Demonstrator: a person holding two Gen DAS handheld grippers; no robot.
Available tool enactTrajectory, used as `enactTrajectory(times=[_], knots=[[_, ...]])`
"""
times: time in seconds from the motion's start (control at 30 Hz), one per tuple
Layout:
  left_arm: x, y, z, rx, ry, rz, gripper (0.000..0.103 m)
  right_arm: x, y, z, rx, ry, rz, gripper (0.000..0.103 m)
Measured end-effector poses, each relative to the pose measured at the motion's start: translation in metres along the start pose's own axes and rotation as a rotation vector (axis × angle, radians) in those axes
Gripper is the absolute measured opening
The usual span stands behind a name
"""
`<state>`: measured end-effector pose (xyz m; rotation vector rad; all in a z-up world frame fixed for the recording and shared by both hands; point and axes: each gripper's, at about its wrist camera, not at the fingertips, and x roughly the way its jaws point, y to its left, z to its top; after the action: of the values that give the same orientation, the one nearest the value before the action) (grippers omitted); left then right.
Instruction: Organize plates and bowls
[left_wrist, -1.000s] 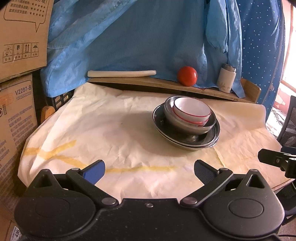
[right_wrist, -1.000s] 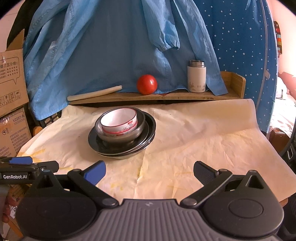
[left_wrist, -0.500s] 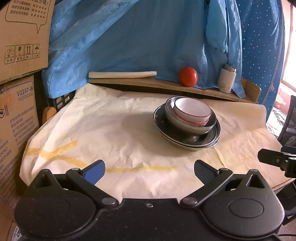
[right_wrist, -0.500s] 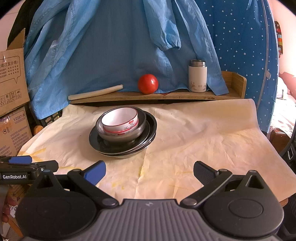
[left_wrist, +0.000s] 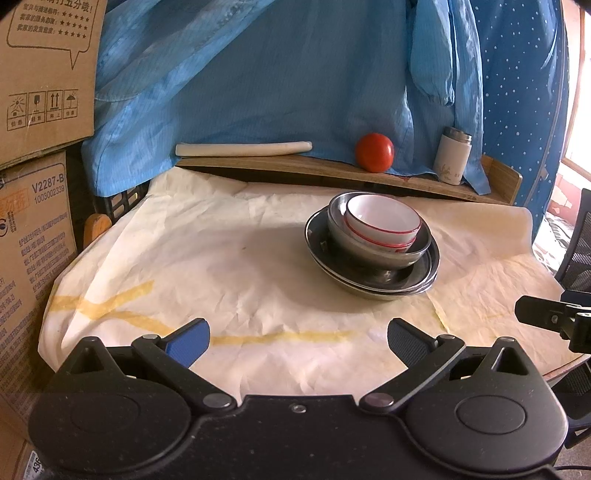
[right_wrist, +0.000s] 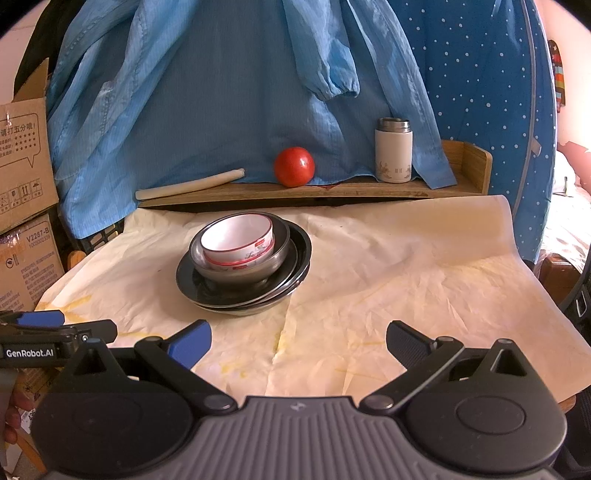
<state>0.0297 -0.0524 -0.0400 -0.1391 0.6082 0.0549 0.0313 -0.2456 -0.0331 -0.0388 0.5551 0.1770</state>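
Note:
A white bowl with a red rim sits nested in a steel bowl, which sits on stacked steel plates on a paper-covered table. My left gripper is open and empty near the table's front edge, well short of the stack. My right gripper is open and empty, also near the front edge, to the right of the stack. Each gripper shows at the edge of the other's view.
A wooden shelf at the back holds a red tomato, a white thermos and a white roll. Cardboard boxes stand at the left. Blue cloth hangs behind. A chair stands at the right.
Both views have drifted very slightly; the stack and both grippers stay as they were.

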Motion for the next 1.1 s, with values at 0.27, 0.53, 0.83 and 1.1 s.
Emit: enactTrajectory(times=[0.27,0.53,0.83,1.1], knots=[[0.001,-0.002,0.0,0.004,0.002,-0.003,0.102,0.0,-0.0021,-0.0005,0.008,0.004,0.0,0.103],[0.0036,-0.0043,-0.0003,0.018,0.007,-0.006,0.102,-0.0009,-0.0062,-0.0005,0.018,0.006,0.001,0.103],[0.0028,-0.0032,0.0,0.019,0.006,-0.006,0.102,-0.0025,-0.0069,-0.0011,0.02,0.005,0.002,0.103],[0.0023,-0.0043,-0.0003,0.019,0.008,-0.006,0.102,-0.003,-0.0063,-0.001,0.017,0.005,0.004,0.103]])
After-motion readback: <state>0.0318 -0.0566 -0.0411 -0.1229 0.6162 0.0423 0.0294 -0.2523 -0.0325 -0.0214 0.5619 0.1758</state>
